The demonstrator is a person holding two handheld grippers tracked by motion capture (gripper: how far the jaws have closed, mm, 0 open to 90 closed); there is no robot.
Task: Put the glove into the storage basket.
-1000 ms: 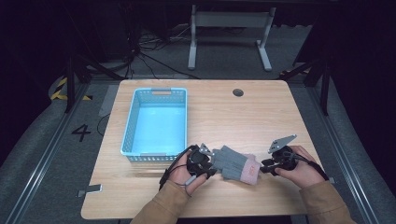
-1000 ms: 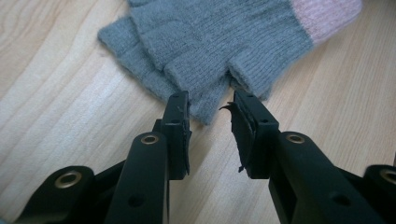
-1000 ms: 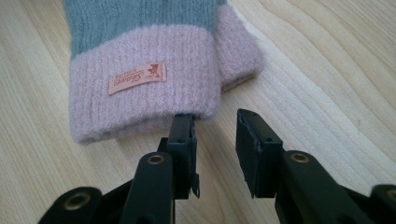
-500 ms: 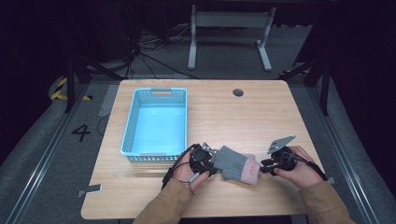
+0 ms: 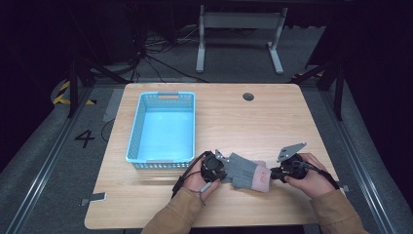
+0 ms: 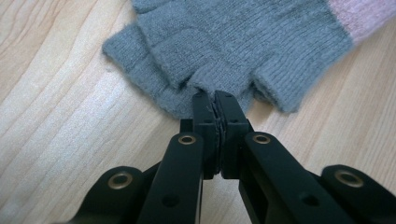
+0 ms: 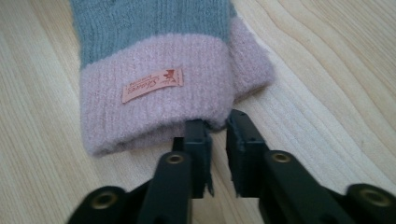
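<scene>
Grey glove (image 5: 242, 170) w/ pink cuff (image 7: 154, 88) lying flat near desk (image 5: 292, 117) front edge, between both hands, just right of blue basket (image 5: 163, 127)'s front right corner. Left tongs (image 6: 215, 100) pinched tight on knit at finger end. Right tongs (image 7: 218, 125) at cuff's edge w/ narrow gap btwn jaws, nothing gripped; orange label (image 7: 152, 84) facing up.

left gripper (image 5: 220, 166) shifted right, glove (image 5: 248, 174) nudged rightward

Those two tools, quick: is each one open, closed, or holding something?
Left tool: closed on the grey glove's finger end.
Right tool: slightly open at the pink cuff.
</scene>
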